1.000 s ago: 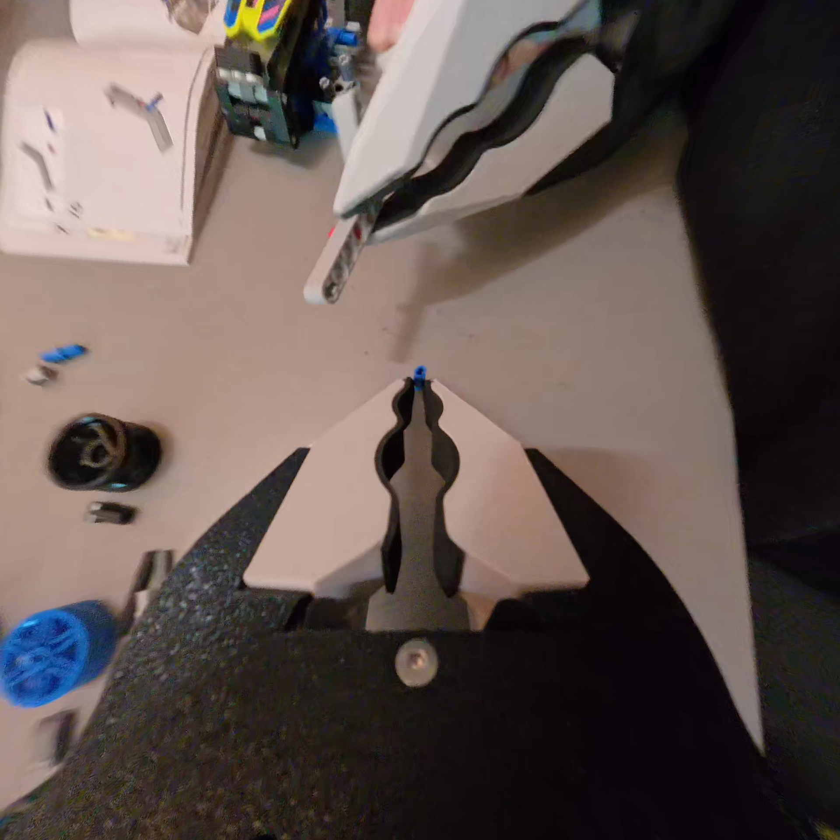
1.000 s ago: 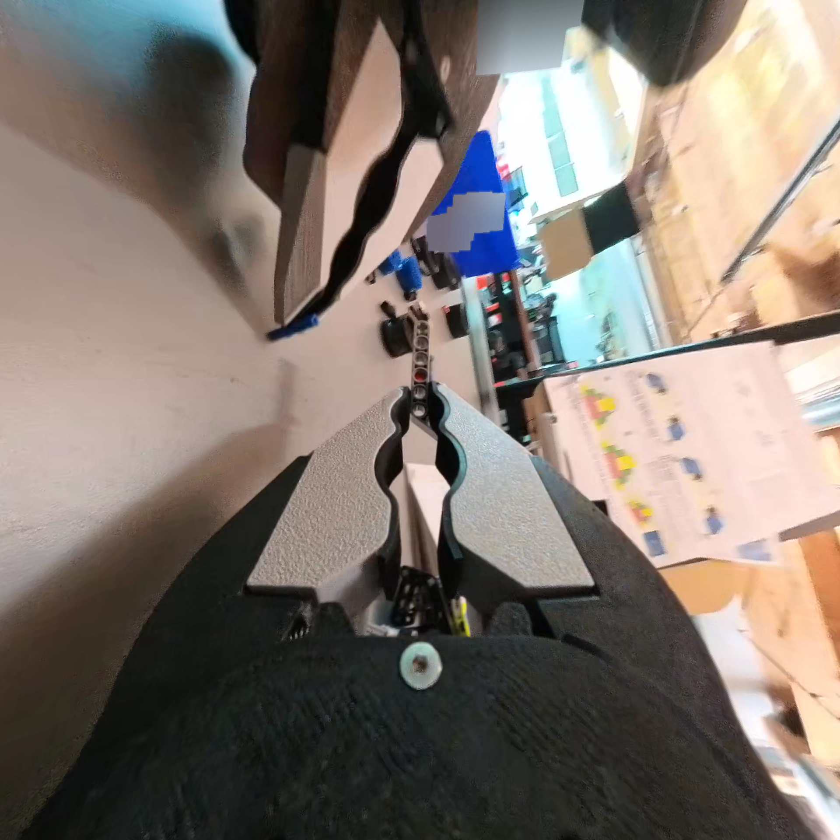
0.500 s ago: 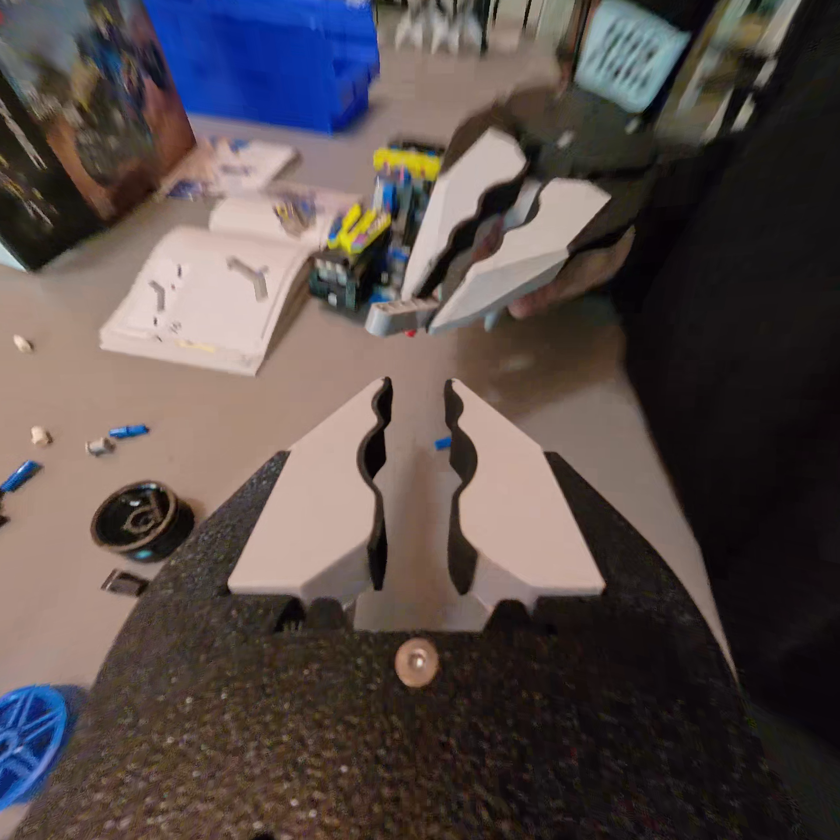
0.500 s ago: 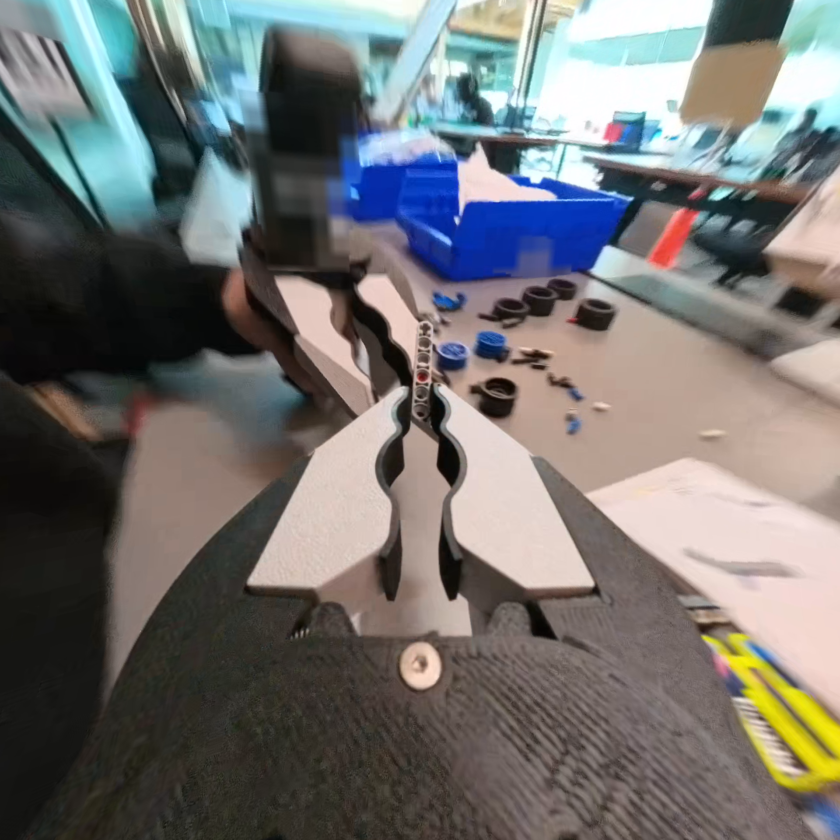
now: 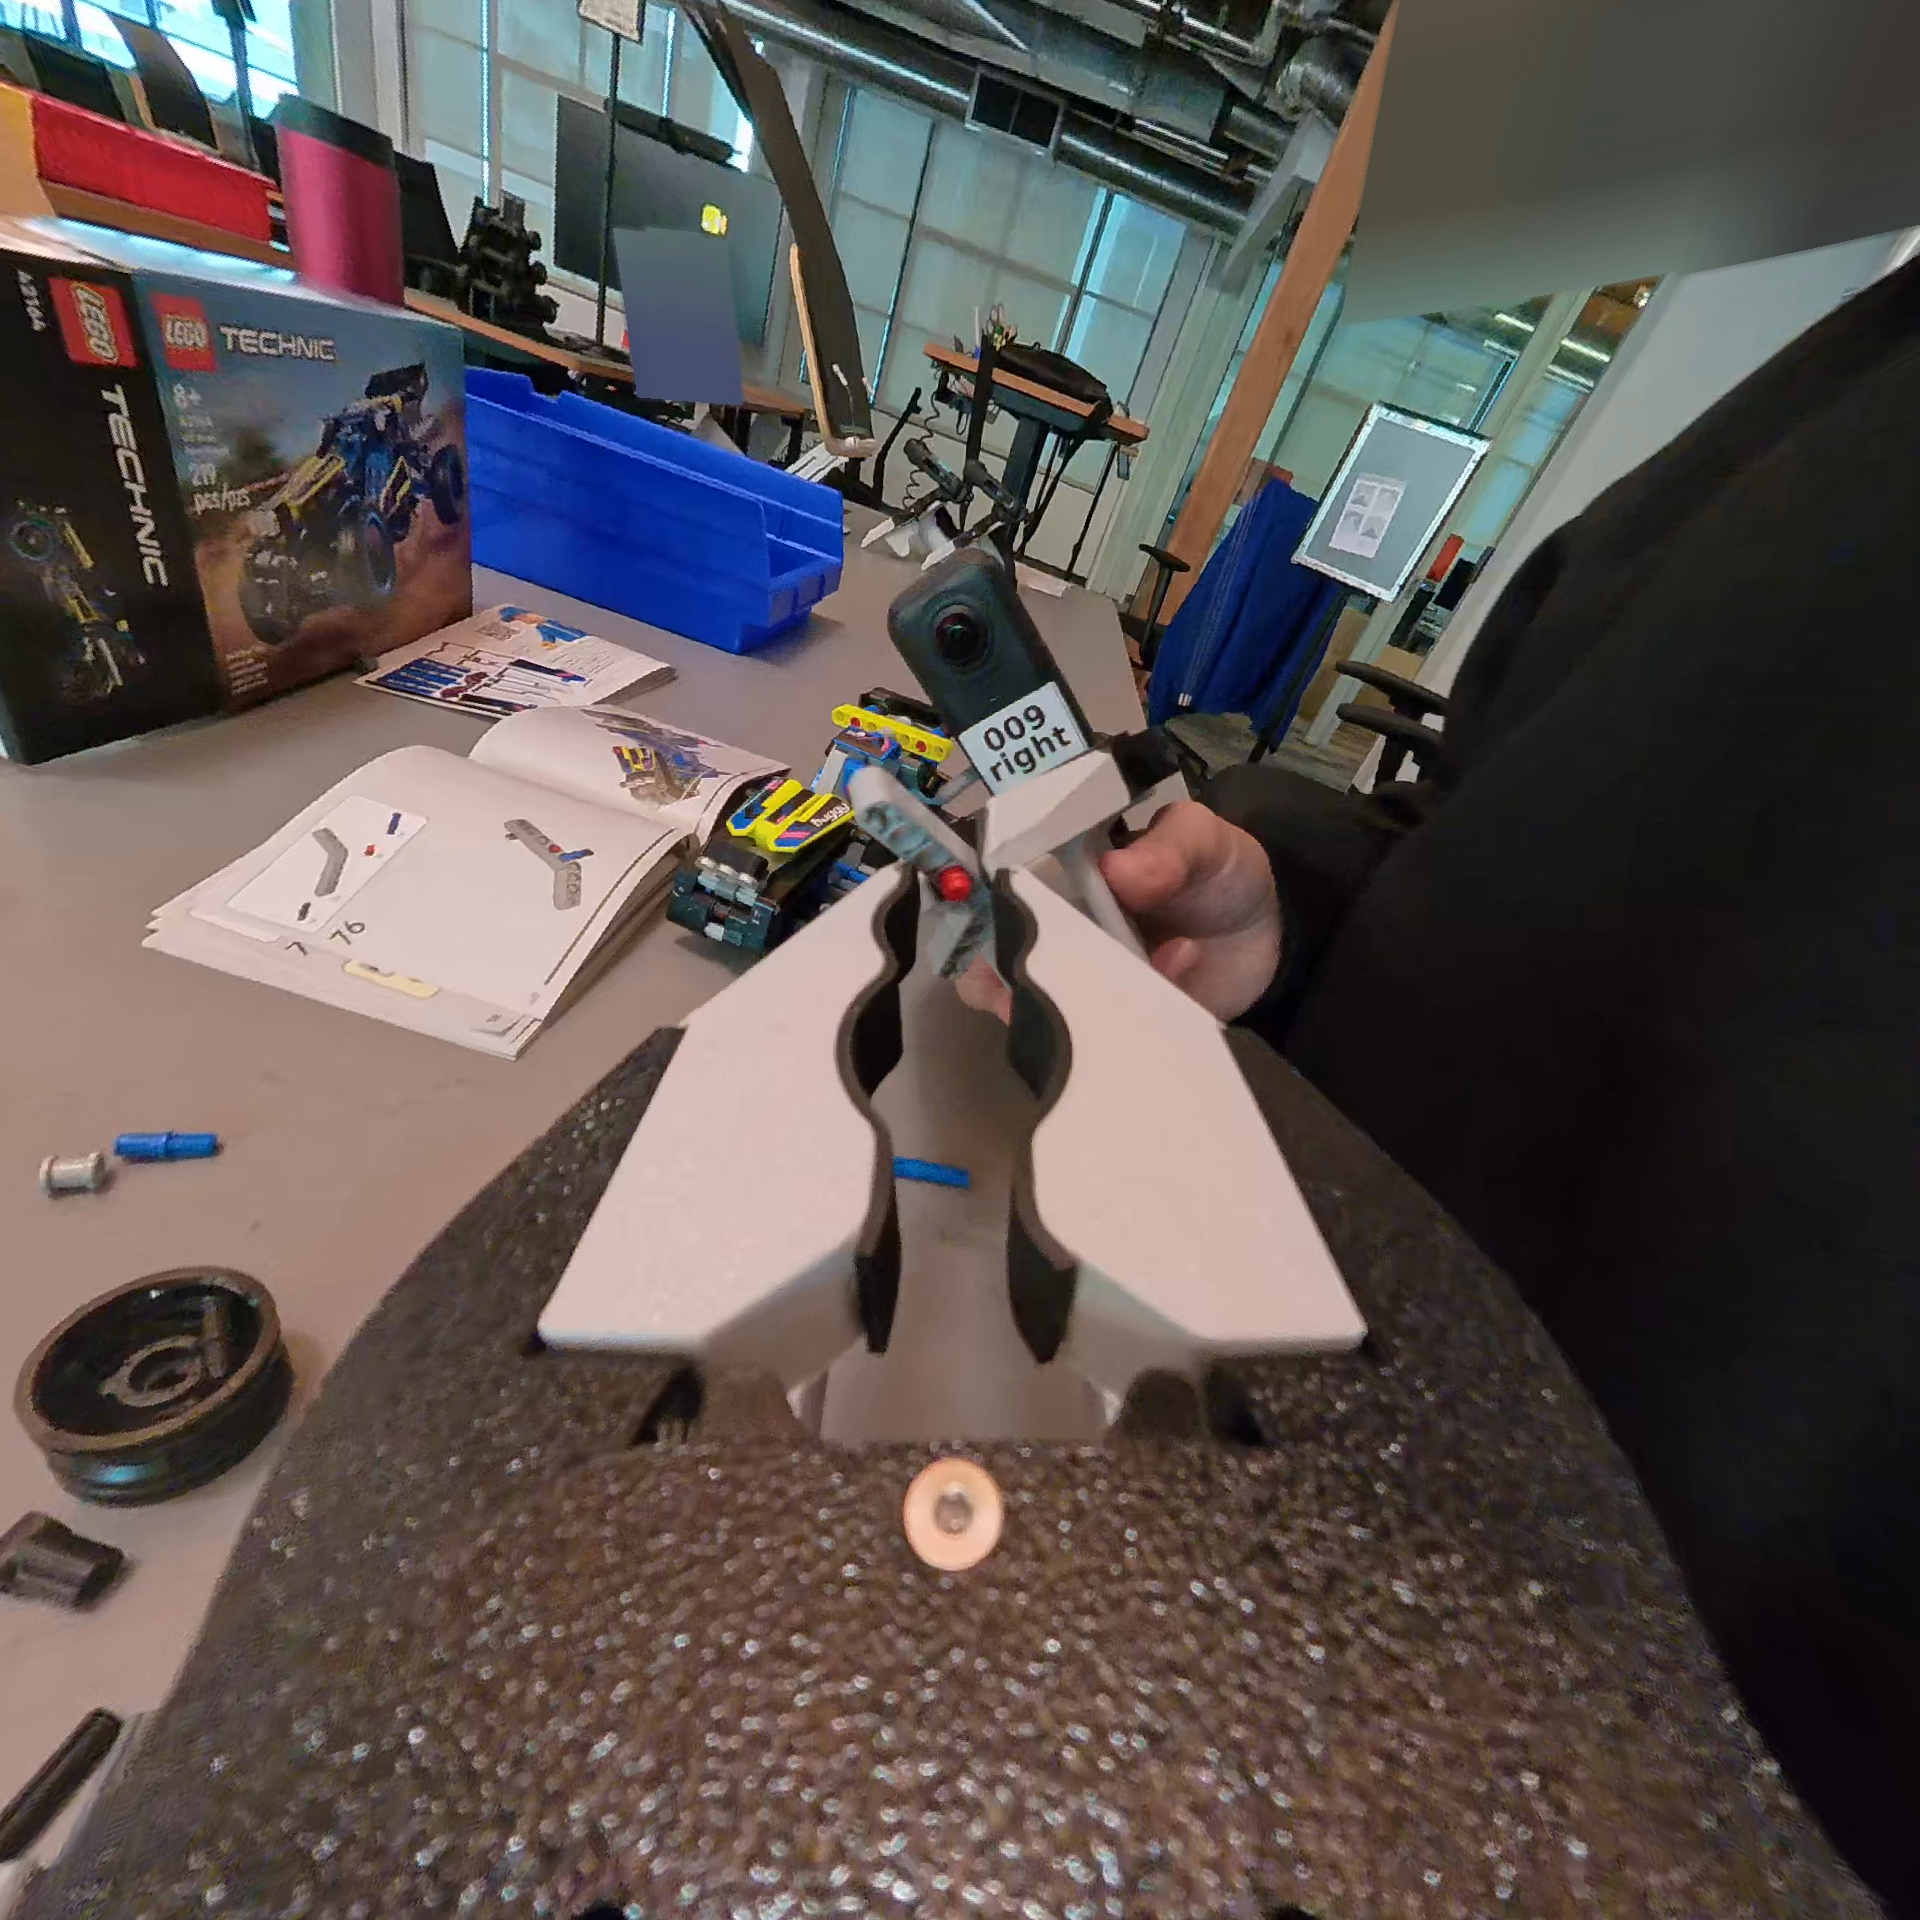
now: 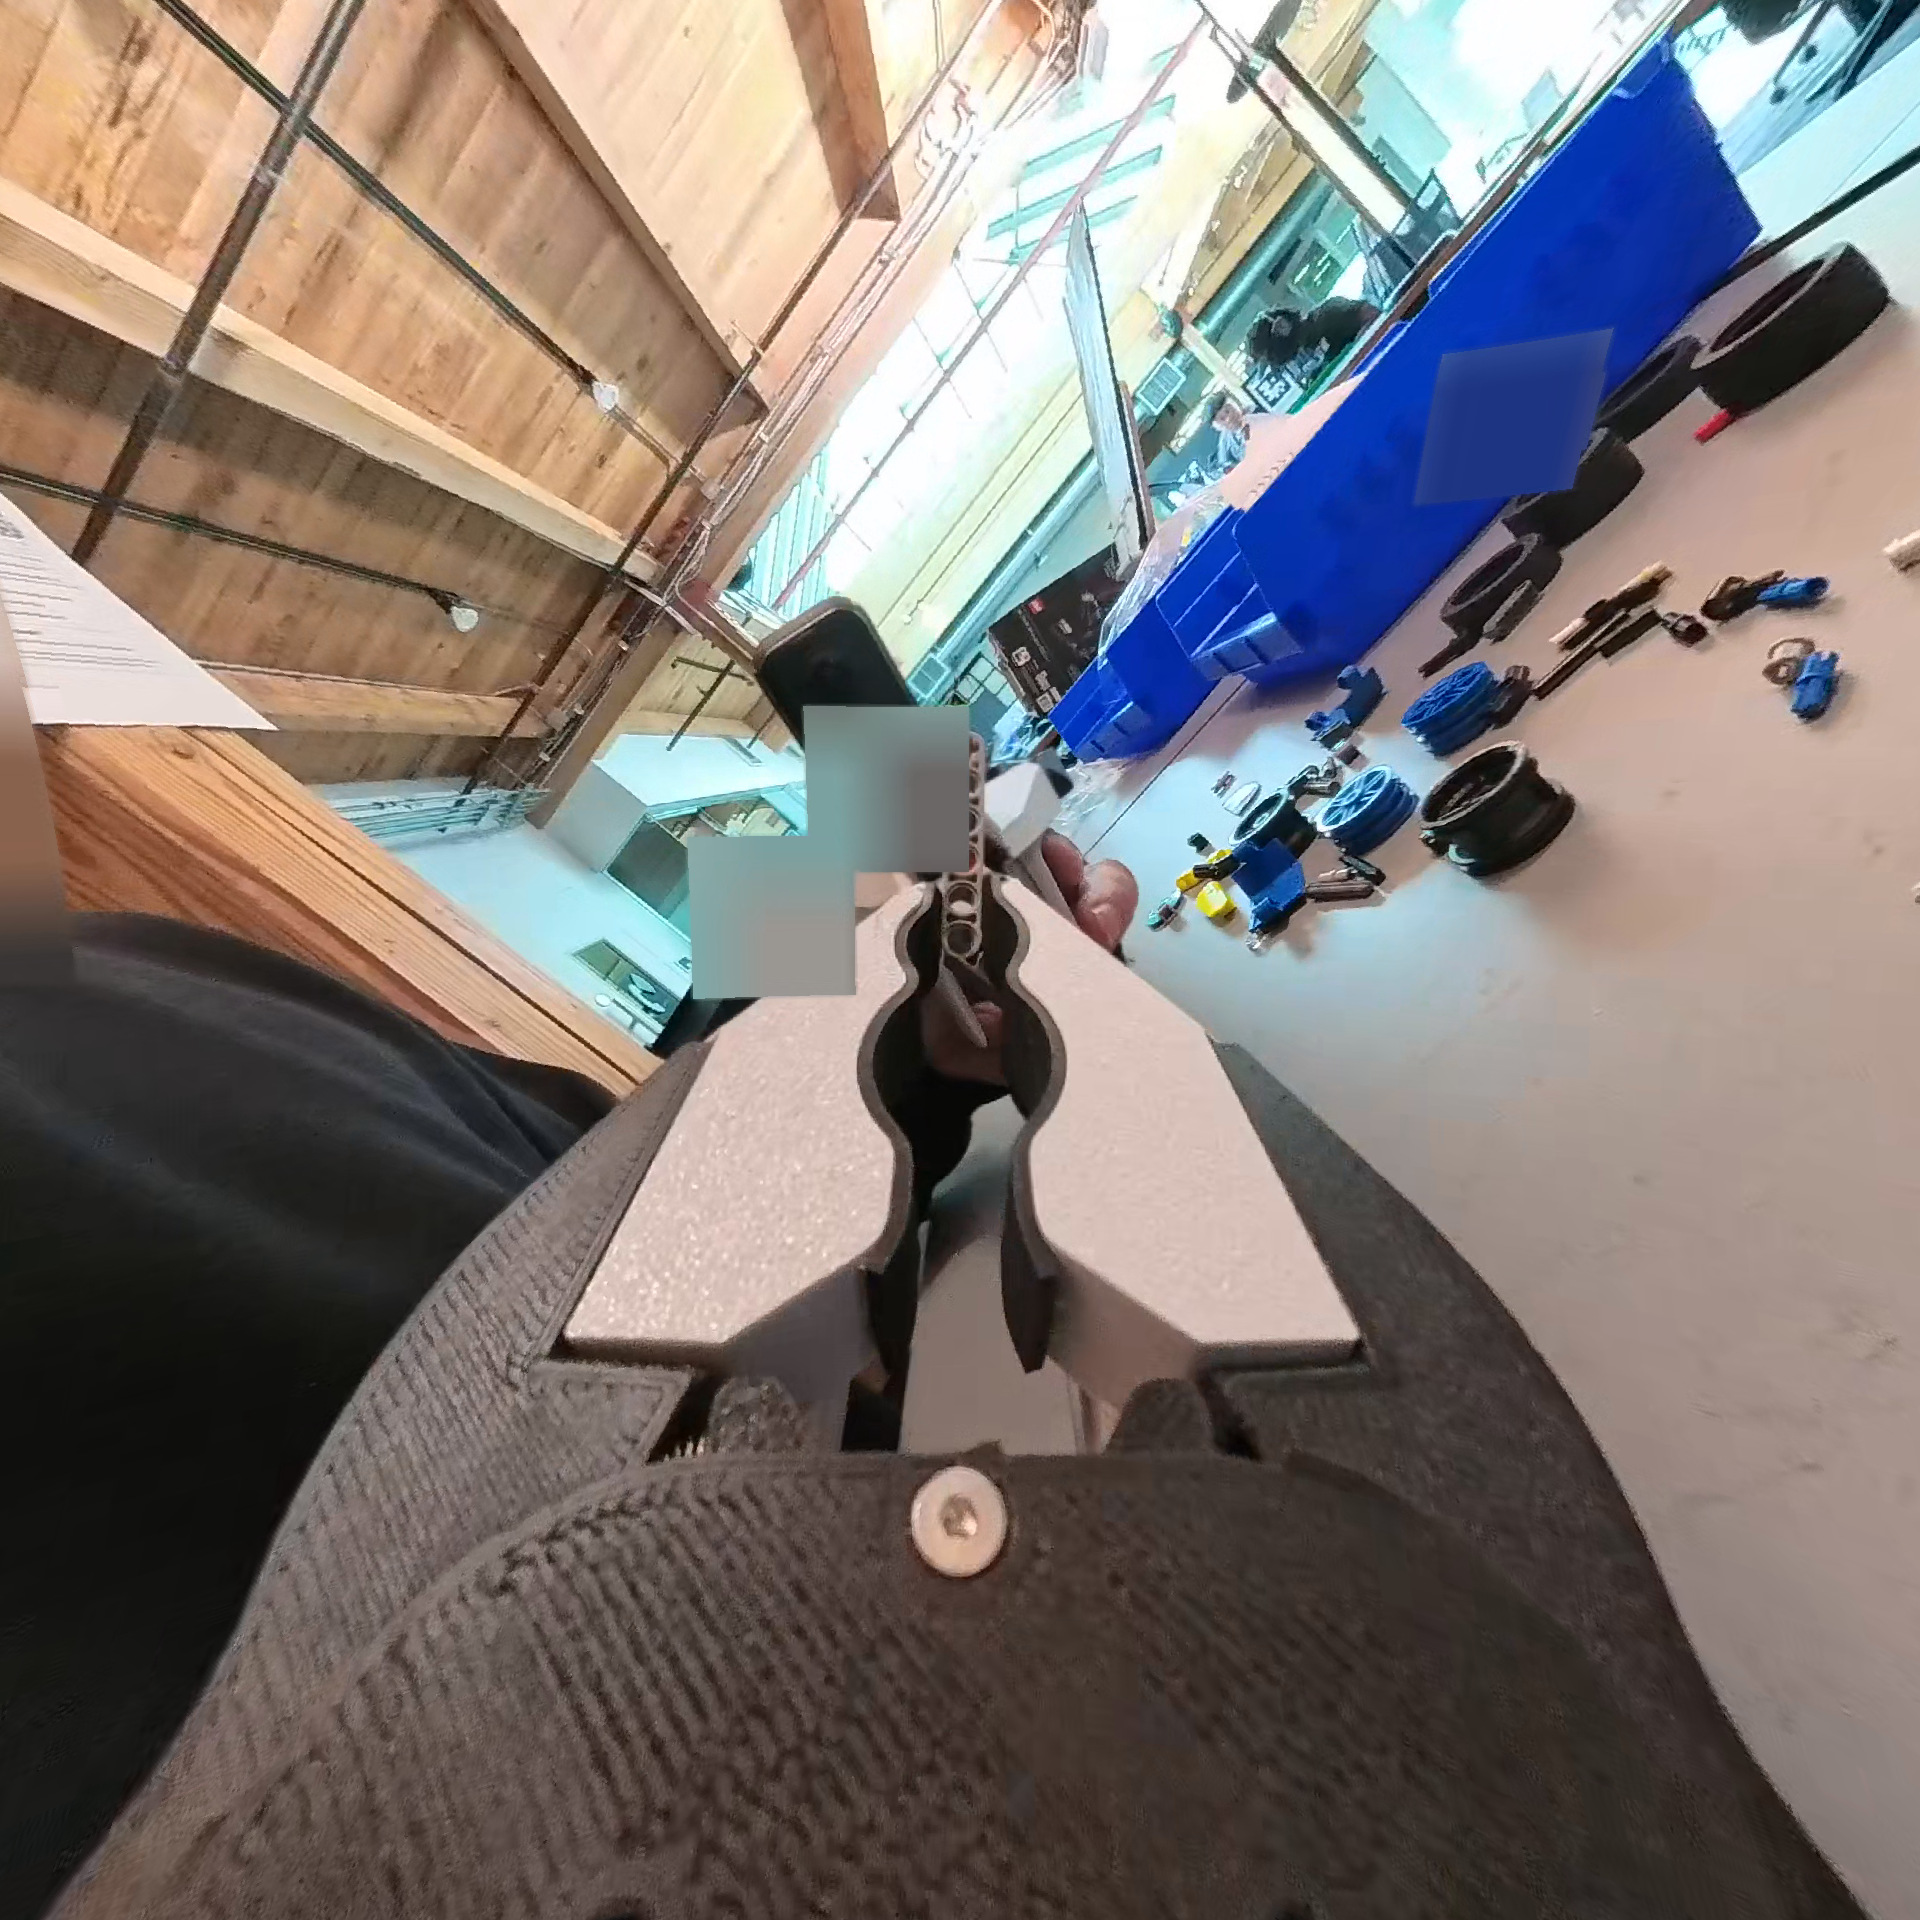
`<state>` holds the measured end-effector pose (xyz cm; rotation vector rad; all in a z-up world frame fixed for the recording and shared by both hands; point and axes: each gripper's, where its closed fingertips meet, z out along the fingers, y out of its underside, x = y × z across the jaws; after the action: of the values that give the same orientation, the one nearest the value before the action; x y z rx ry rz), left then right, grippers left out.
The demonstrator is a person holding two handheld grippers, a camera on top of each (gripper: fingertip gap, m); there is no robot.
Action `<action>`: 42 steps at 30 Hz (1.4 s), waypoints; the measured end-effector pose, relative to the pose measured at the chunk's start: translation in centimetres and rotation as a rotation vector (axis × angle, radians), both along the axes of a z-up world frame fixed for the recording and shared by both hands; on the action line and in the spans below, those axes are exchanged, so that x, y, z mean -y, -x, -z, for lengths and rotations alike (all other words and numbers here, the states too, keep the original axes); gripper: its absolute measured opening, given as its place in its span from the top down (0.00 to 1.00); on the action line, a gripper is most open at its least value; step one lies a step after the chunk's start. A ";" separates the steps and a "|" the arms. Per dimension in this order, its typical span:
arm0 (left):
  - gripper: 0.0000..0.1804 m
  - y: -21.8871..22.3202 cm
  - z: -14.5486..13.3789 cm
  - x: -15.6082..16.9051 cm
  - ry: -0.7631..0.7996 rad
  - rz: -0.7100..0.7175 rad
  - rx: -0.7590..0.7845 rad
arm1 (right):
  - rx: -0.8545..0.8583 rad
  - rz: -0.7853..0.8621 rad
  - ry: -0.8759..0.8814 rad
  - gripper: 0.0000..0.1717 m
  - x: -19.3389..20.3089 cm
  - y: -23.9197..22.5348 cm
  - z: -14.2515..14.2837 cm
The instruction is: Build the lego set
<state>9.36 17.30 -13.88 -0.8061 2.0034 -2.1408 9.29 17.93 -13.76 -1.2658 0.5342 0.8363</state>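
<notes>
A long blue plastic storage bin (image 5: 665, 520) stands on the table in the upper left of the left wrist view; its inside is hidden there. In the right wrist view the same blue bin (image 6: 1403, 520) sits at the upper right, with something pale and crumpled showing above its rim; what it is cannot be told.

The grey tabletop (image 5: 312, 1091) carries a printed cardboard toy box (image 5: 229, 499) at the far left, an open white instruction booklet (image 5: 436, 873) left of centre, and a partly built blue, black and yellow brick vehicle (image 5: 779, 852) just beside the booklet. A black toy wheel rim (image 5: 151, 1382) lies at the lower left, with a small blue pin (image 5: 166, 1145) above it. In the right wrist view, blue wheel hubs (image 6: 1371, 810), black tyres (image 6: 1496, 821) and small loose pieces are scattered at the right. Behind stand windows, desks and timber beams.

The right gripper (image 6: 964, 914) is clamped on a light grey perforated plastic beam (image 6: 962, 914), its 2 pads pressing the beam's sides. The left gripper (image 5: 951, 883) stands slightly apart at its tips, with the same grey beam (image 5: 914, 831), bearing a red pin (image 5: 951, 883), at those tips; whether its pads press the beam cannot be told. A hand (image 5: 1195, 904) holds the right gripper's handle.
</notes>
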 end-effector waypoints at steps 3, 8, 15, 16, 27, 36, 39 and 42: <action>0.96 -0.3 0.1 0.0 -0.014 -0.022 -0.008 | 0.035 0.017 0.013 0.97 0.0 -0.1 0.1; 0.99 -0.6 1.0 -0.1 -0.134 -0.084 0.040 | 0.042 0.053 0.050 0.97 0.0 -0.5 0.9; 0.99 -0.6 2.1 -0.3 -0.303 -0.100 0.030 | 0.027 0.043 0.115 0.97 -0.1 -0.5 1.9; 0.99 -0.6 2.2 -0.3 -0.297 -0.092 0.012 | 0.032 0.045 0.124 0.97 -0.1 -0.5 1.9; 0.99 -0.4 4.8 -0.5 -0.570 -0.177 0.126 | 0.030 0.210 0.127 0.97 1.8 -3.3 1.9; 0.99 -1.7 9.6 -0.8 -0.830 -0.117 0.010 | 0.201 0.114 0.363 0.97 1.1 -0.5 4.1; 0.99 -1.9 11.2 -0.2 -0.888 -0.071 0.017 | 0.096 0.132 0.344 0.98 2.0 -1.3 4.2; 0.98 -2.1 11.2 0.2 -0.872 -0.050 0.013 | -0.072 0.137 0.218 0.97 3.1 -1.8 3.2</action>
<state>11.45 17.05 -25.04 -0.6509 2.5063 -1.0170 11.05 14.83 -16.98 -1.3840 0.7775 0.7246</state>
